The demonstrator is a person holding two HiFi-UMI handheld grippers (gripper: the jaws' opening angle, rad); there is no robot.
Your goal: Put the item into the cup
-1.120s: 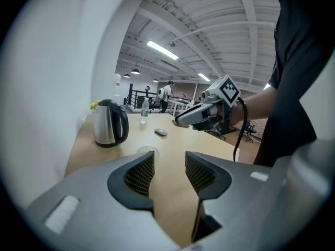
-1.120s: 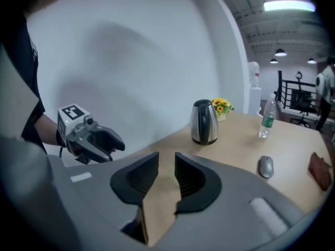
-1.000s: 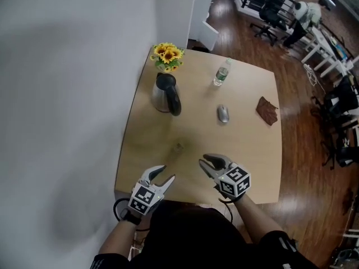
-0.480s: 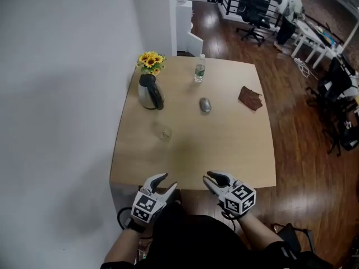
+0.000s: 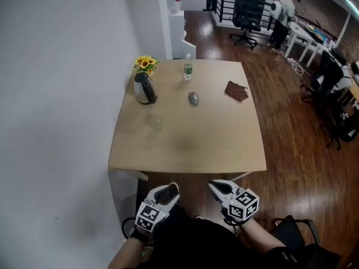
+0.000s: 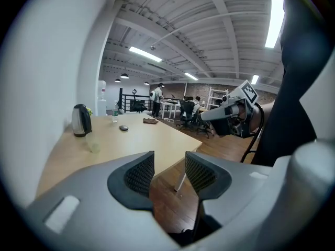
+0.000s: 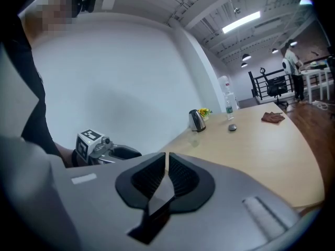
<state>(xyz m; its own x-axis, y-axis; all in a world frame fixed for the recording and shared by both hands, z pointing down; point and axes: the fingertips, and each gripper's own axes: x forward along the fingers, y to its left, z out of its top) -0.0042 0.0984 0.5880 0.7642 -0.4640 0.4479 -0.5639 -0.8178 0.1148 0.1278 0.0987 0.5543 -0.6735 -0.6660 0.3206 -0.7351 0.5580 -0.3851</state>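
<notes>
Head view: left gripper (image 5: 168, 190) (jaws parted) and right gripper (image 5: 217, 185) (jaws lately closing, now a sliver apart) are withdrawn, empty, off the table (image 5: 213, 133). One cup (image 5: 157, 122) and one mouse (image 5: 193, 98) are counted.

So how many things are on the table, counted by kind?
Flower bunch: 1
Kettle: 1
Water bottle: 1
Computer mouse: 1
Brown cloth: 1
Clear cup: 1
Total: 6
</notes>
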